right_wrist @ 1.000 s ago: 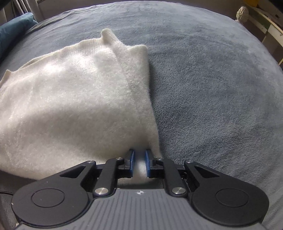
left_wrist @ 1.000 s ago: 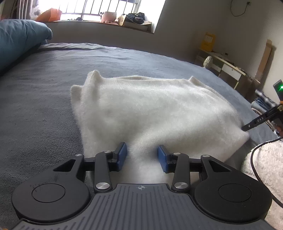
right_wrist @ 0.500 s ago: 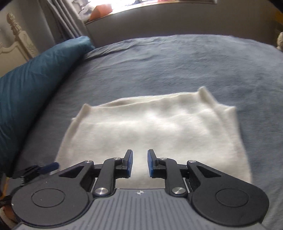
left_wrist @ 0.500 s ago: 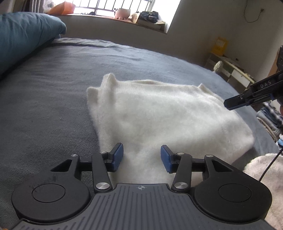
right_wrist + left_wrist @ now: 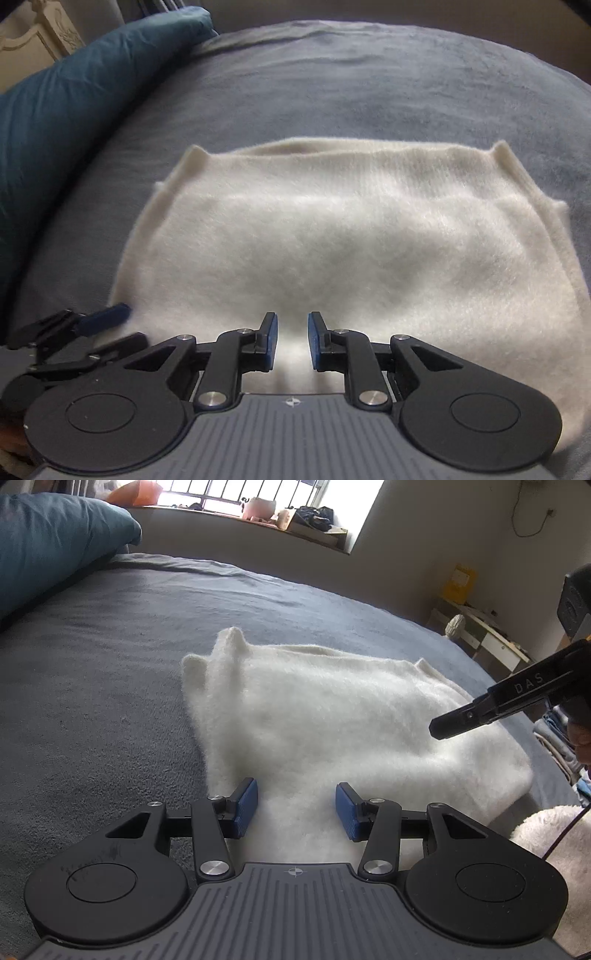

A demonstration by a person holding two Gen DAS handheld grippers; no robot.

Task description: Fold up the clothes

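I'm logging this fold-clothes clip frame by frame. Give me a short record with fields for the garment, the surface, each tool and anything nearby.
garment: white fuzzy sweater, folded, lying flat
surface: grey bed cover
left tool: open, over the sweater's near edge, nothing between the pads; its jaws have just been opening
right tool: narrow gap, empty, above the sweater's near edge; jaws have just been opening
nearby: teal pillow left of the sweater
fold state: no corner held now

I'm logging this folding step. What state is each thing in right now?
Fluffy white knitted garment: folded into a rough rectangle, flat on the bed, held by neither tongs.
Grey bedspread: spread out, lightly creased.
Teal pillow: lying at the bed's edge.
Left tongs: open, empty.
Right tongs: slightly open, empty.
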